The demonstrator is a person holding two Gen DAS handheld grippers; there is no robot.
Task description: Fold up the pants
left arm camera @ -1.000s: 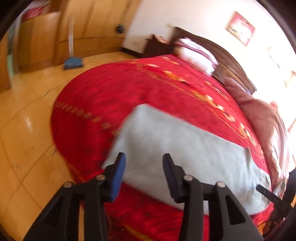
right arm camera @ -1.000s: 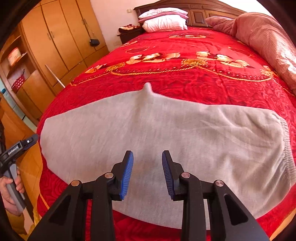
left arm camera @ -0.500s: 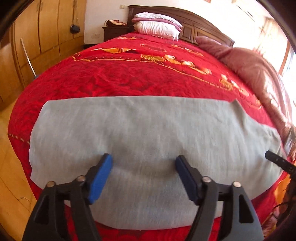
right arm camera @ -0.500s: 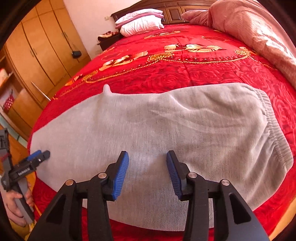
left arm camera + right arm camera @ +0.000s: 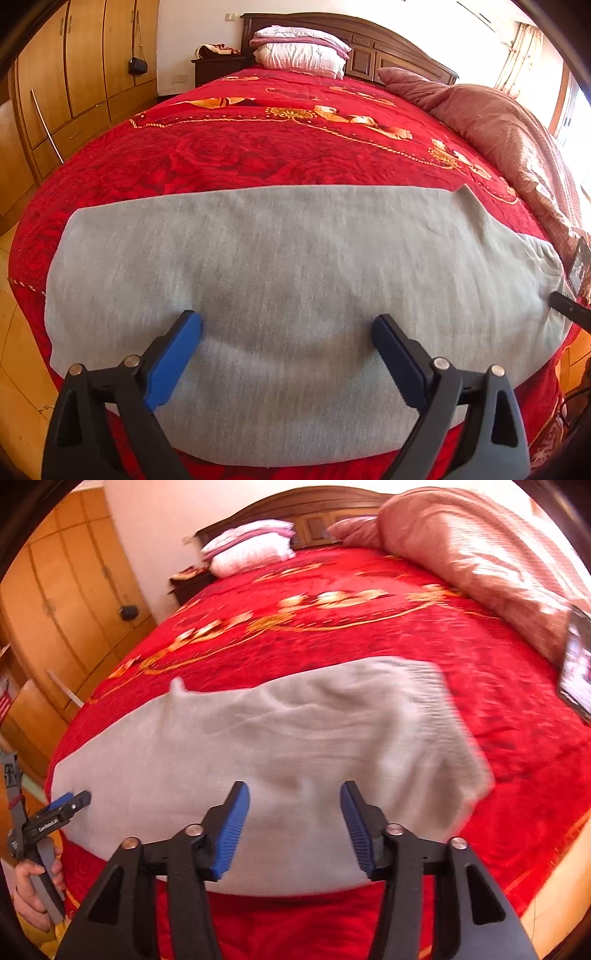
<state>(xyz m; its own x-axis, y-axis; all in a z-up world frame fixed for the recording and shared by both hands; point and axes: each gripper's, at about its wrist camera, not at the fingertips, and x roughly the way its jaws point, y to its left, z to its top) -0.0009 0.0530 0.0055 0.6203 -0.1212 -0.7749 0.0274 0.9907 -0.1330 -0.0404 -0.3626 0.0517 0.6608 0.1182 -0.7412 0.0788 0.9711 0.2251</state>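
Grey pants (image 5: 295,280) lie flat across the near edge of a red-covered bed (image 5: 280,147).

We hold our left gripper (image 5: 286,330) level above the pants, jaws spread wide; our right gripper (image 5: 294,805) hovers near the waistband end, jaws parted and empty.

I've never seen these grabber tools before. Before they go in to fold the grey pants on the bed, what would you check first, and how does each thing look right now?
1. Left gripper open: ok, jaws spread wide over the cloth.
2. Right gripper open: ok, nothing between its pads.
3. Pants lying flat: ok on the leg end; some wrinkles near the waistband.
4. Pants fully on the bedspread: ok, red shows all round them.
5. Phone out of the way: ok, it lies apart from the cloth.
6. Grip points on an edge: not ok yet, both grippers sit over the middle of the cloth.
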